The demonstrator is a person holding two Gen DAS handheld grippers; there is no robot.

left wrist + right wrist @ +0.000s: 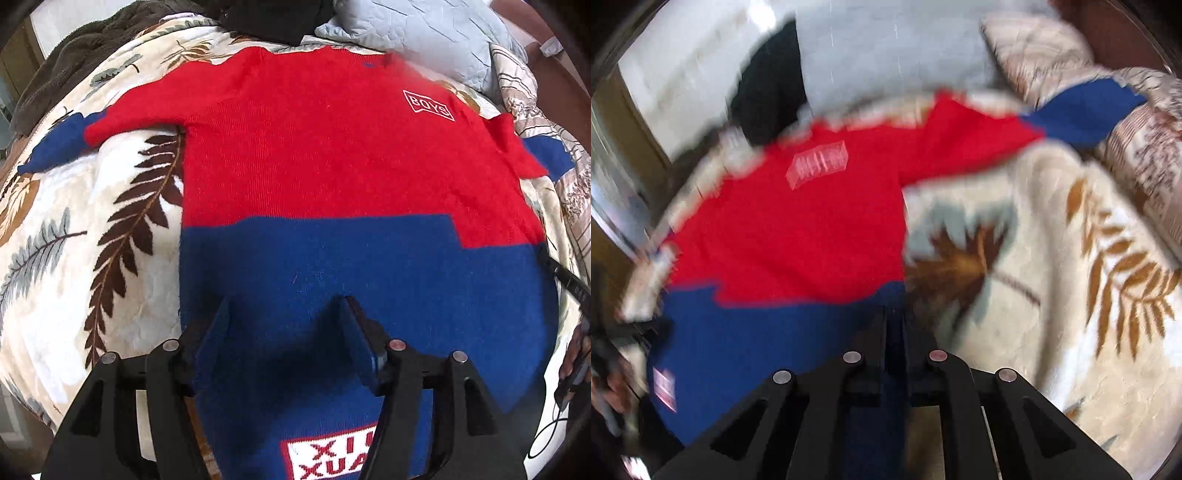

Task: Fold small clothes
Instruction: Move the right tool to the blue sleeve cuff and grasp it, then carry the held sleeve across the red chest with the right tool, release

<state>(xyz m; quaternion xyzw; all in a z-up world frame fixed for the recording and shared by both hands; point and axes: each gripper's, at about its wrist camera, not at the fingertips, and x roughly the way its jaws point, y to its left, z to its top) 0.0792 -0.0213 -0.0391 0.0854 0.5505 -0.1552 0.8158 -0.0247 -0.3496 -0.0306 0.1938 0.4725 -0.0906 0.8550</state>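
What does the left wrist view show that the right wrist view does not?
Only the left wrist view shows the left gripper, jaws open above the sweater's blue part, and the readable BOYS label. Only the right wrist view shows the right gripper, shut at the sweater's blue edge. Both show the red and blue sweater spread on the leaf-print blanket.

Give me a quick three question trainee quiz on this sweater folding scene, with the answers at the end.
1. True or false: the sweater lies spread flat on the leaf-print blanket.
2. Which colour is the sweater's lower part: A red, B blue, C grey?
3. Which gripper's fingers are closed: the left gripper or the right gripper?

Key
1. True; both sleeves are out to the sides.
2. B; the chest above it is red.
3. The right gripper, over the sweater's blue side edge; the left gripper stands open above the blue hem area.
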